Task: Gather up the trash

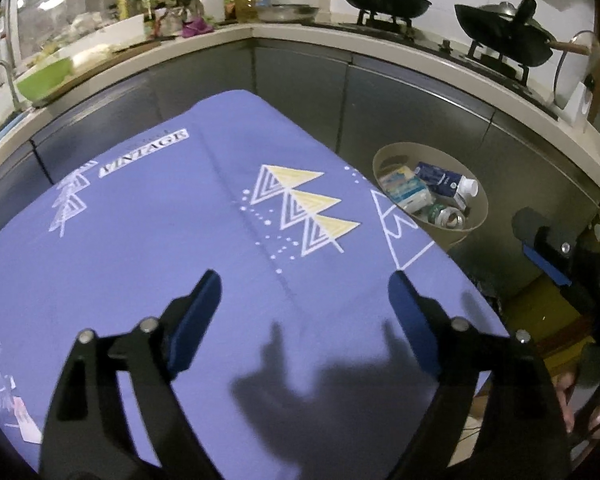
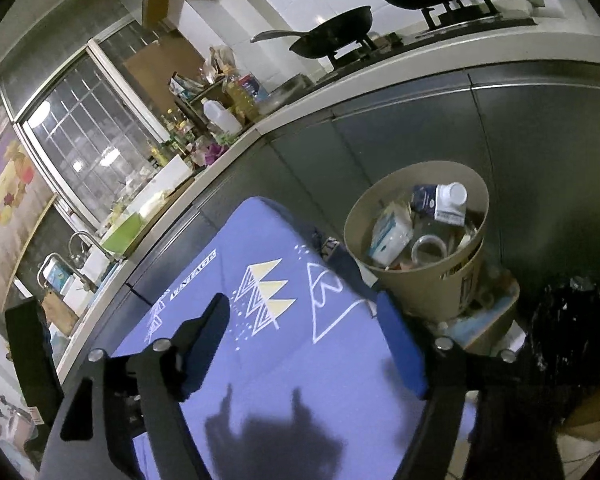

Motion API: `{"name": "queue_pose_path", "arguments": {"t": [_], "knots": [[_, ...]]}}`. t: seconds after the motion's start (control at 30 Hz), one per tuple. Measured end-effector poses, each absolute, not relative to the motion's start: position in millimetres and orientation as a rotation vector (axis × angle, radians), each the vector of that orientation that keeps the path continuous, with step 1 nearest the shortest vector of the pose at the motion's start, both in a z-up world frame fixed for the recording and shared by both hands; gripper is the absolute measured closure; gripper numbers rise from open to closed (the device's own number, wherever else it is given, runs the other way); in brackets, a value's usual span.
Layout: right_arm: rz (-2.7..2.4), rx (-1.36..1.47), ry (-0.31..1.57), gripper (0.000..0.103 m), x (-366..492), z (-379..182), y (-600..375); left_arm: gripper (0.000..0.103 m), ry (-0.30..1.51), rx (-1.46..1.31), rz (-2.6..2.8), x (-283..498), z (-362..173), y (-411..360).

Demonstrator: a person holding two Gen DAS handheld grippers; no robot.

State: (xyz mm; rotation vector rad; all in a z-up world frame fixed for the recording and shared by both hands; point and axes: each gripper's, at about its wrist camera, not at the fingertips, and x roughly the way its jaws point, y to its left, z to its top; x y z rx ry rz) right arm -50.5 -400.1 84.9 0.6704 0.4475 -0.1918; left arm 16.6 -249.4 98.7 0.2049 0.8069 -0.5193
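**Trash sits in the beige bin; both grippers stand empty over the blue cloth**

The round beige plastic waste bin holds the collected trash: a white and pale-blue carton pack, a dark blue carton with a white screw cap, and a crushed metal can. In the right wrist view a clear ring-shaped item, perhaps a tape roll, lies among them too. The bin stands just beside the far right corner of the table, in front of grey cabinet doors.

Next to the bin, the table is covered by a violet-blue cloth printed with white and yellow triangle trees. No loose trash shows on the part of it that is visible.

The left gripper hovers over the near part of the cloth, on the side away from the bin, its jaws wide apart with nothing between them. The right gripper hangs over the cloth's edge nearer the bin, its jaws likewise spread and empty; it shows at the right edge of the left wrist view as well. Both cast shadows on the cloth.

Beyond the bin, a pale countertop carries two black woks on gas burners, bottles of oil and a green bowl. A black plastic bag lies to the right of the bin.
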Motion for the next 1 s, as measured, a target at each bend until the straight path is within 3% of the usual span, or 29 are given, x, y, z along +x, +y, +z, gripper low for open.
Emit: {"name": "queue_pose_path", "arguments": {"t": [0.3,1.0], "knots": [[-0.206,0.678,0.454,0.022,-59.5,94.2,-387.4,0.006,0.737,0.211,-0.481,6.7,117.7,-230.4],[-0.24,0.666,0.482,0.017,-53.3,95.1,-378.2,0.006,0.781,0.191,-0.501,5.9,121.4,-220.5]]}}
